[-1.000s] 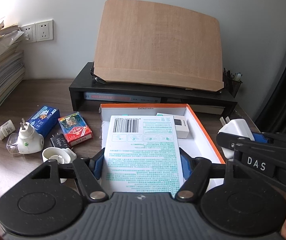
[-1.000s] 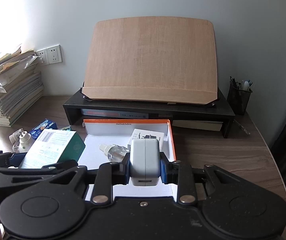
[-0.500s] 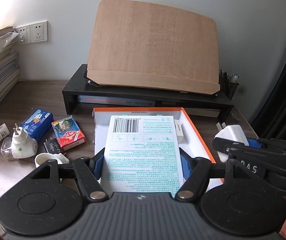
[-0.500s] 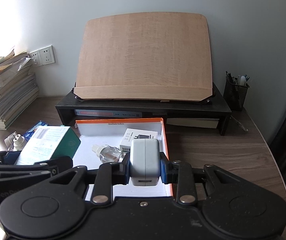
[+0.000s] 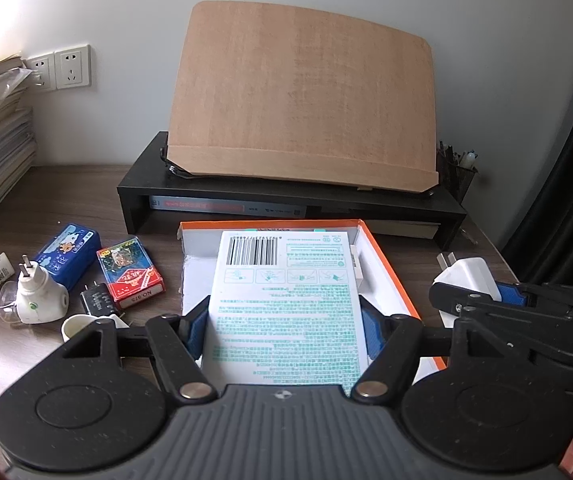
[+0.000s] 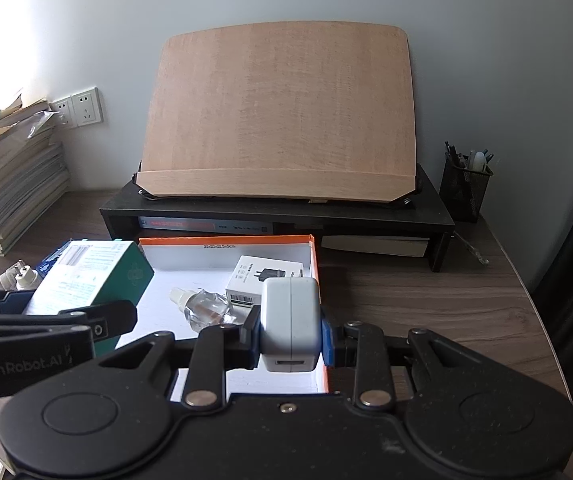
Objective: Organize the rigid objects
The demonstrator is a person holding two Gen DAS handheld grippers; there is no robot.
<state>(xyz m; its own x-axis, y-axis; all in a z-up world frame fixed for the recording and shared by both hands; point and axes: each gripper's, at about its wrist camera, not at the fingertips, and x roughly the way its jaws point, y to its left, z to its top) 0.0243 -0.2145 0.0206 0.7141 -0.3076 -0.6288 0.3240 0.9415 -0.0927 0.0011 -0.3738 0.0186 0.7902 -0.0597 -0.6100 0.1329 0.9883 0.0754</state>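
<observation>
White-lidded green carton [image 5: 286,312], clamped in the left gripper [image 5: 284,330], has risen over the orange tray [image 5: 390,264], while at 3 o'clock the right gripper [image 6: 290,330] grips the charger [image 6: 290,328], both ready to drop.

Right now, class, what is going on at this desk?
A person is tidying small items into an orange-edged box. The left claw is shut on a green-and-white carton, held over the box. The right claw is shut on a white charger above the box's right edge. A small bottle and a white adapter box already lie inside.
</observation>
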